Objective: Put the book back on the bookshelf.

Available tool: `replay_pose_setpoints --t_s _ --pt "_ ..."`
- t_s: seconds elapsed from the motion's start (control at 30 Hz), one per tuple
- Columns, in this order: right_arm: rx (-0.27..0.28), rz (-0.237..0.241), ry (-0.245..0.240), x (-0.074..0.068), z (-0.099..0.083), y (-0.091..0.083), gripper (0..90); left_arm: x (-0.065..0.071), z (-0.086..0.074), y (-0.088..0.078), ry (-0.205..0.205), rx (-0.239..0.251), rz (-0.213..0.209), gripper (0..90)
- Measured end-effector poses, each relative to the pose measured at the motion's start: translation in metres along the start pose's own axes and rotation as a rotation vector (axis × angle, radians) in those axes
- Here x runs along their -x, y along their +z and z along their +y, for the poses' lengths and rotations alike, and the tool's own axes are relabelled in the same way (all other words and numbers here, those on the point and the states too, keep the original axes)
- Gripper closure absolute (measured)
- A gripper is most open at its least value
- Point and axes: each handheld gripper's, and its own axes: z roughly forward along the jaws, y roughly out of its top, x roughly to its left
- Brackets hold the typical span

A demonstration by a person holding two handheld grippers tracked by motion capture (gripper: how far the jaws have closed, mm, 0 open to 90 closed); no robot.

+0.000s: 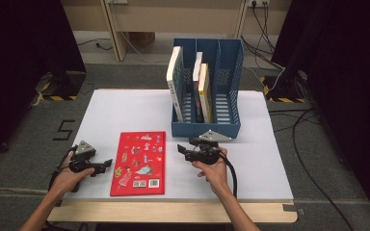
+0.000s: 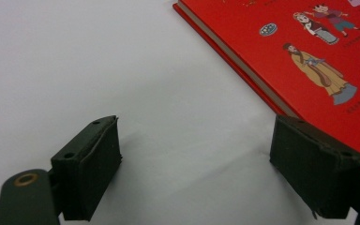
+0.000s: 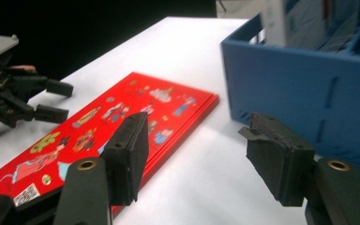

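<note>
Red book (image 1: pixel 138 163) lies flat, long axis pointing toward the rack (image 1: pixel 206 126), both grippers' fingers released.

At my twelve o'clock a blue file rack (image 1: pixel 206 126) stands on the white surface (image 1: pixel 125 110), its low front wall facing me. A white-spined book (image 1: pixel 174 79) leans in its left bay; toward one o'clock a second white book (image 1: pixel 197 67) and a yellow-edged book (image 1: pixel 204 91) stand upright together in the middle bay. At nine o'clock the grey floor (image 1: pixel 38 139) bears a black mark shaped like a five (image 1: pixel 64 130). At three o'clock black cables (image 1: pixel 301 139) trail over it.
</note>
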Motion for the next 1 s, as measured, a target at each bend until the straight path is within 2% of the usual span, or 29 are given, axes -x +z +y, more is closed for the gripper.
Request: replay_pose_setpoints --t_s 0.23,0.53,0.73,1.0 --pt "-0.036 0.024 0.008 -0.005 -0.006 0.009 38.3 0.009 0.001 -0.001 0.041 -0.017 -0.047 15.4" --pt "-0.045 0.019 0.004 -0.005 -0.008 0.01 37.9 0.011 0.001 -0.002 0.042 -0.019 -0.05 17.8" --pt "-0.051 0.016 0.02 -0.003 -0.01 0.011 37.5 0.013 0.002 -0.003 0.048 -0.023 -0.051 21.0" --pt "-0.044 0.011 0.03 -0.001 -0.009 0.009 37.6 0.015 0.001 -0.003 0.052 -0.019 -0.063 21.0"
